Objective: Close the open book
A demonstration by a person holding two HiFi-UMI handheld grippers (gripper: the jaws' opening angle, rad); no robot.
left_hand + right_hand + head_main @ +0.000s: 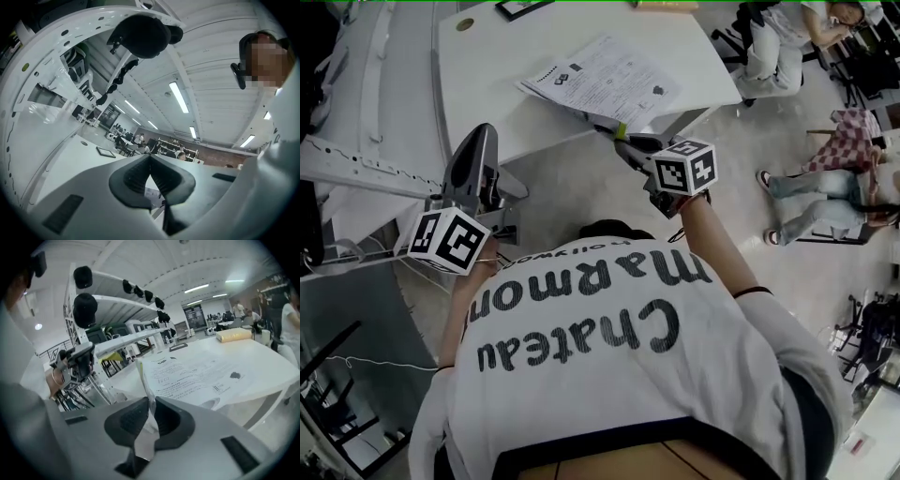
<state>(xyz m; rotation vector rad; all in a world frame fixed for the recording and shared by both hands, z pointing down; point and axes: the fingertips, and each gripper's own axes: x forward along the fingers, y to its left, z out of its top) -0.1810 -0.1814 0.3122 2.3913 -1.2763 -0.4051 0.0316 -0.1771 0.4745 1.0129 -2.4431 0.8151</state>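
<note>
Now, our white table (487, 84) carries the open book (609, 80), which lies at the near edge with its printed pages facing up. Our right gripper (622, 139) is clamped on one page (144, 376), held nearly upright between its pads. Our left gripper (484, 141) hangs apart from the book, jaws together and empty.

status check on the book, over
Right gripper shut on page of white printed open book. Left gripper shut, empty. Book still open on white table. Nothing blocking.
</note>
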